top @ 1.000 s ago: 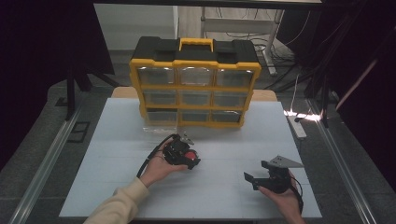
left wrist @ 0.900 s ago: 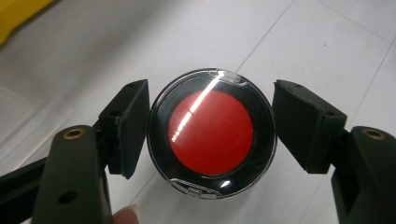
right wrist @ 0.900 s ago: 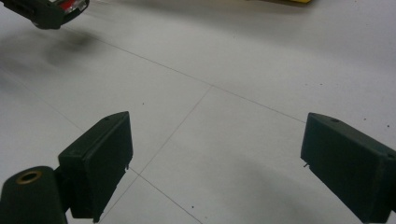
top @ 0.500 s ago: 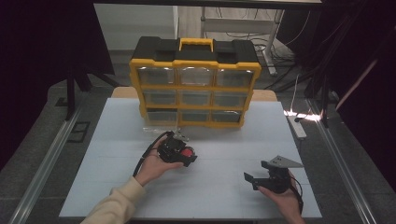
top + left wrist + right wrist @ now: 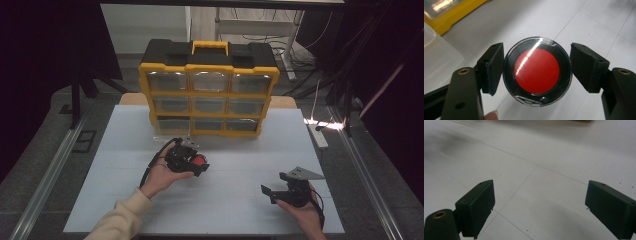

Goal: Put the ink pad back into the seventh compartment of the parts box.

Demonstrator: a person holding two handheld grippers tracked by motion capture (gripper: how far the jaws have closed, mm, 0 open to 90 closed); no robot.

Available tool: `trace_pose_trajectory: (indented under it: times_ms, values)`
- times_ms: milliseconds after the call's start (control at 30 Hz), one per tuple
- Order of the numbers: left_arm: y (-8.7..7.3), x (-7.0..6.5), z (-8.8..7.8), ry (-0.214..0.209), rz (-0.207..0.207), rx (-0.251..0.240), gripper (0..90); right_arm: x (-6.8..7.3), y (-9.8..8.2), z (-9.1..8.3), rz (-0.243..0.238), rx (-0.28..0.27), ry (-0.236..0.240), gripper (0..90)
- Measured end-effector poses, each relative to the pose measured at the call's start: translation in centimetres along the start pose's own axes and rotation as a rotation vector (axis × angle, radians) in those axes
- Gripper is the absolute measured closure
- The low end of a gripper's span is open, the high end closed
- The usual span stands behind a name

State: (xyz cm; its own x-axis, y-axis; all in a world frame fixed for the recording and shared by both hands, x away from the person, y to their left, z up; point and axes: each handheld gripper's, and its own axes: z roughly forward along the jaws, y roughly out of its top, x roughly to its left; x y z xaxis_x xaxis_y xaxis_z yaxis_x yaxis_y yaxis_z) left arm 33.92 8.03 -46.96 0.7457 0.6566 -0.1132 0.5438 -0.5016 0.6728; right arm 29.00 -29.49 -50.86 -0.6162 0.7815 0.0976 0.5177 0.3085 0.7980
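Observation:
A round disc with a red centre and a black rim under a clear cover [image 5: 537, 70] sits between the jaws of my left gripper [image 5: 537, 75], and both pads press on its rim. In the high view the left gripper [image 5: 199, 163] hovers just in front of the yellow and black drawer organizer [image 5: 208, 90], with the red disc [image 5: 200, 160] at its tip. My right gripper [image 5: 273, 184] rests low near the table's front right, its jaws wide apart over the bare white table [image 5: 544, 182].
A clear plastic drawer [image 5: 437, 53] stands pulled out from the organizer's bottom row, just left of the left gripper. A power strip [image 5: 319, 134] lies at the table's right edge. Metal rails run along both sides.
The left gripper has moved a little toward the organizer with the red disc in it. The right gripper has stayed in place.

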Motion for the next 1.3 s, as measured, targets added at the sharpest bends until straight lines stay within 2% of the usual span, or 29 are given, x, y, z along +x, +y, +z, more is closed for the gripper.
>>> trace_pose_trajectory:
  times_ms: [233,467,767,1300]
  values:
    - [0.3,0.1,-1.2,0.006,-0.009,-0.031,30.6,0.0,0.0,0.0,0.001,0.001,0.0,9.4]
    - [0.7,0.1,-2.4,0.005,0.001,-0.047,30.6,0.0,0.0,0.0,-0.001,0.001,-0.001,9.4]
    - [0.9,0.1,-4.0,0.01,0.003,-0.091,30.6,0.0,0.0,0.0,0.002,0.0,-0.001,9.4]
    - [1.0,0.2,-5.0,0.017,-0.001,-0.12,30.6,-0.1,0.0,-0.1,0.003,-0.003,-0.002,9.4]
